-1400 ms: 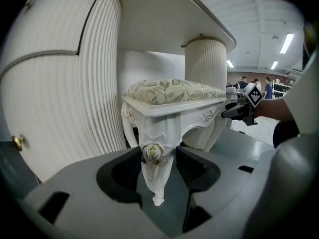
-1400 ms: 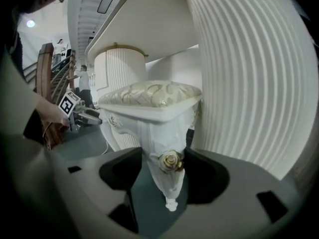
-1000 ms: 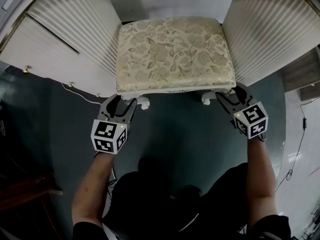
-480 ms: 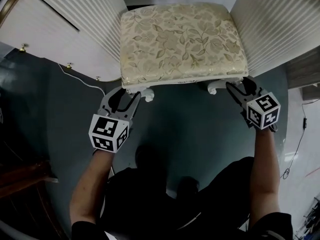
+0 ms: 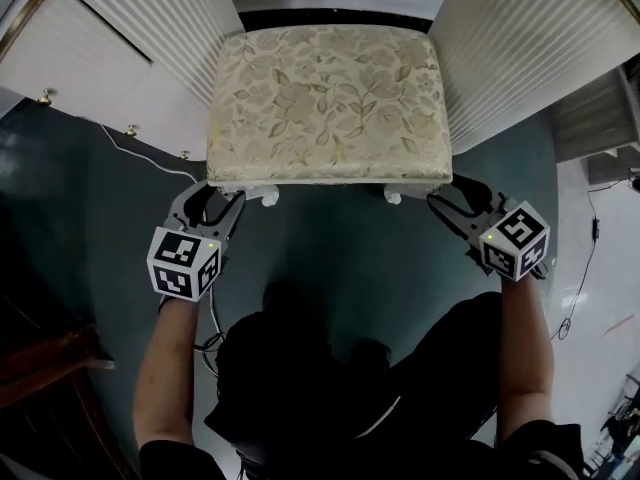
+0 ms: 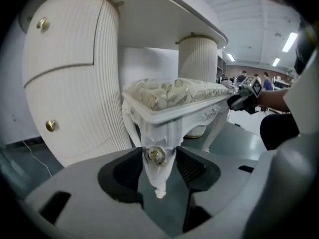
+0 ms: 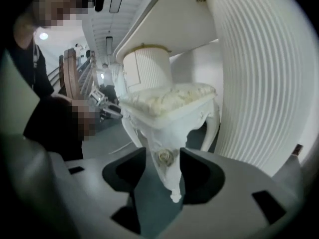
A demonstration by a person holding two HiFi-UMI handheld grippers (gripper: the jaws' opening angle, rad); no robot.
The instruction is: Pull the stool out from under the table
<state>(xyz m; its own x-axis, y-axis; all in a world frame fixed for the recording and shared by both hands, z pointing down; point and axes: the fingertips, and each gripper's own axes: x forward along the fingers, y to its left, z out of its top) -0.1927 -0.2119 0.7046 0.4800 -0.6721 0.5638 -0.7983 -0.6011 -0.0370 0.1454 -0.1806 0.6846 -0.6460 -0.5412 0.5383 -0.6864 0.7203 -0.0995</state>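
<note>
The white stool, with its floral cushion (image 5: 325, 103), stands between the two fluted pedestals (image 5: 150, 28) of the white dressing table (image 6: 164, 14). My left gripper (image 5: 212, 196) is at the stool's front left leg (image 6: 158, 168). Its pads touch the leg on both sides just below the seat frame, though the jaws are opening a little. My right gripper (image 5: 455, 196) holds the front right leg (image 7: 169, 176) at the gold rosette, and its jaws are closing on it. In each gripper view the other gripper shows at the far corner of the seat.
A white cable (image 5: 140, 153) lies on the dark green floor beside the left pedestal, and a thin cable (image 5: 585, 268) runs at the right. Dark wooden furniture (image 5: 50, 368) stands at lower left. The person's legs fill the floor just in front of the stool.
Both grippers have stayed on the front legs. The stool has come slightly towards me: a dark strip of floor now shows behind its back edge. The left gripper has shifted left.
</note>
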